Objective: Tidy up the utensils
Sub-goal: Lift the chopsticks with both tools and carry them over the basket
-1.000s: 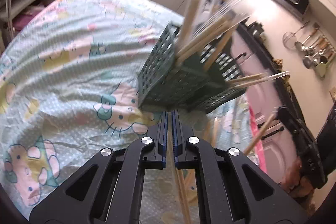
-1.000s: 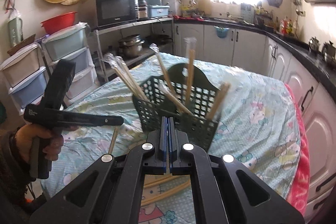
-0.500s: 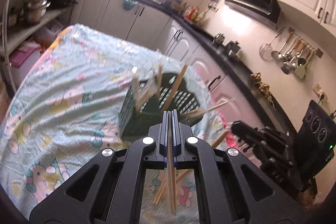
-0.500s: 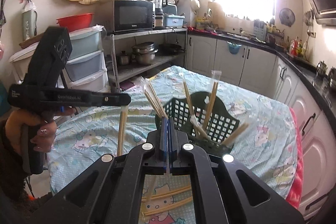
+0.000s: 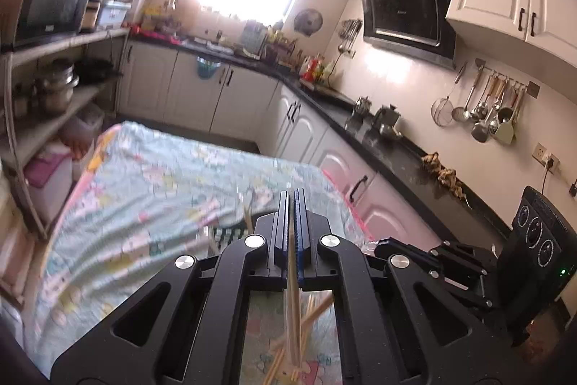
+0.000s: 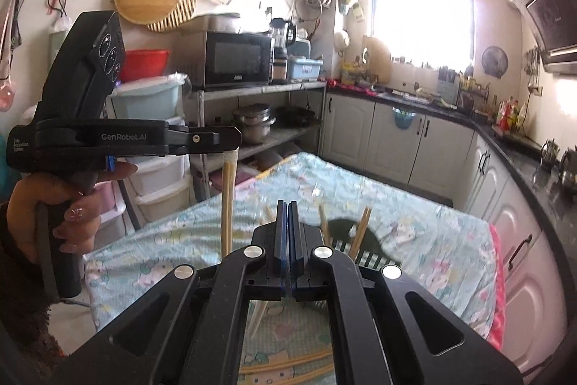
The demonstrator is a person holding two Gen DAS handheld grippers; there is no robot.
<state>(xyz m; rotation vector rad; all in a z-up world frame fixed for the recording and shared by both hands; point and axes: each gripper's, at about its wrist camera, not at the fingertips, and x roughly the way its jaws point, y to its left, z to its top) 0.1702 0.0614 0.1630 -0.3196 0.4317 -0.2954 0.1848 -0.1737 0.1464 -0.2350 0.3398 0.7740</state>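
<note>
A kitchen surface (image 6: 414,204) draped in a pale cartoon-print cloth filled the middle of both views as I worked the rig remotely. On it stood the dark green slotted utensil basket (image 6: 364,242), largely hidden behind my right claw (image 6: 287,233), with several wooden chopsticks (image 6: 362,228) already leaning out of it at odd angles. More loose chopsticks (image 6: 285,367) lay flat on the cloth nearer to me. My left claw (image 6: 230,140) hung high and well to the left of the basket, clenched on a pair of chopsticks (image 6: 227,204) that dangled straight down from its tip; through its own camera the same pair (image 5: 293,305) ran down between the closed fingers. The right claw was pressed together with nothing visible in it.

The risk, as I judged it, lay in the descent. The pair was pinched only at its top end, so it could swing or slip, and the two sticks might part and miss the slots. The sticks already in the basket splayed across the opening; striking one could tip the light basket or flick a stick out onto the cloth. With the basket half hidden behind the right claw, I could not judge alignment well.
</note>
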